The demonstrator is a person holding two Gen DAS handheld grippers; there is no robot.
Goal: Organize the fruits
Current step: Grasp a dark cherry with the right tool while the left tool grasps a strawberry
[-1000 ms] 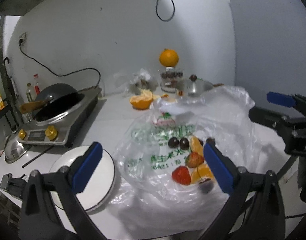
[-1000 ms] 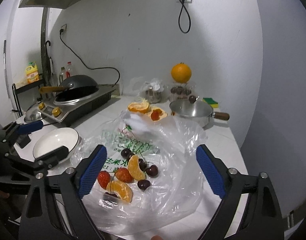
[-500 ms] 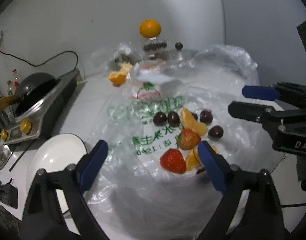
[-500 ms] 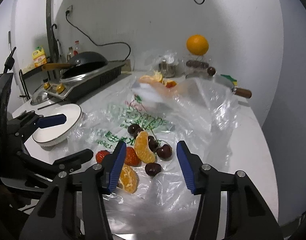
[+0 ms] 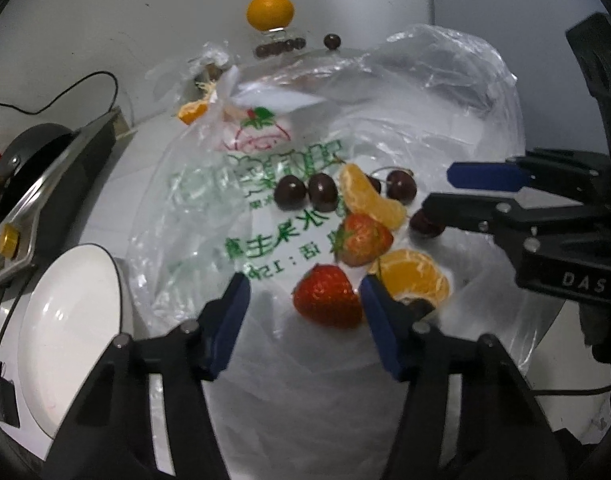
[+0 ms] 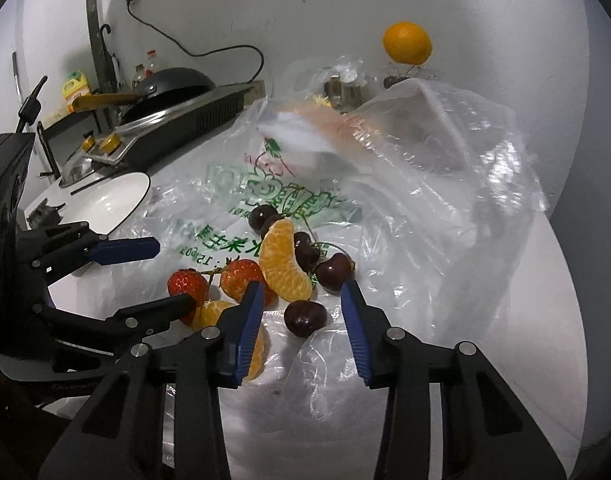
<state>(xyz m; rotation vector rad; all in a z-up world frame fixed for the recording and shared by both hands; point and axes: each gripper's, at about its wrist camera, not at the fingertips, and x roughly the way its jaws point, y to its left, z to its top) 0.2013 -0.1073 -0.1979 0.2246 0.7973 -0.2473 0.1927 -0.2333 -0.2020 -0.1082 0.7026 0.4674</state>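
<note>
Both grippers hung over the plastic bag (image 5: 385,128), jaws parted, holding nothing. Left gripper (image 5: 305,312): near strawberry (image 5: 325,296) lay between its fingertips, closer to the right-hand pad, long axis roughly across the gap. Right gripper (image 6: 301,312): loose cherry (image 6: 304,318) sat between its pads, near centre. White plate (image 5: 65,320) lay left of the left gripper. Judgement: each arm was placed for its own pick.
</note>
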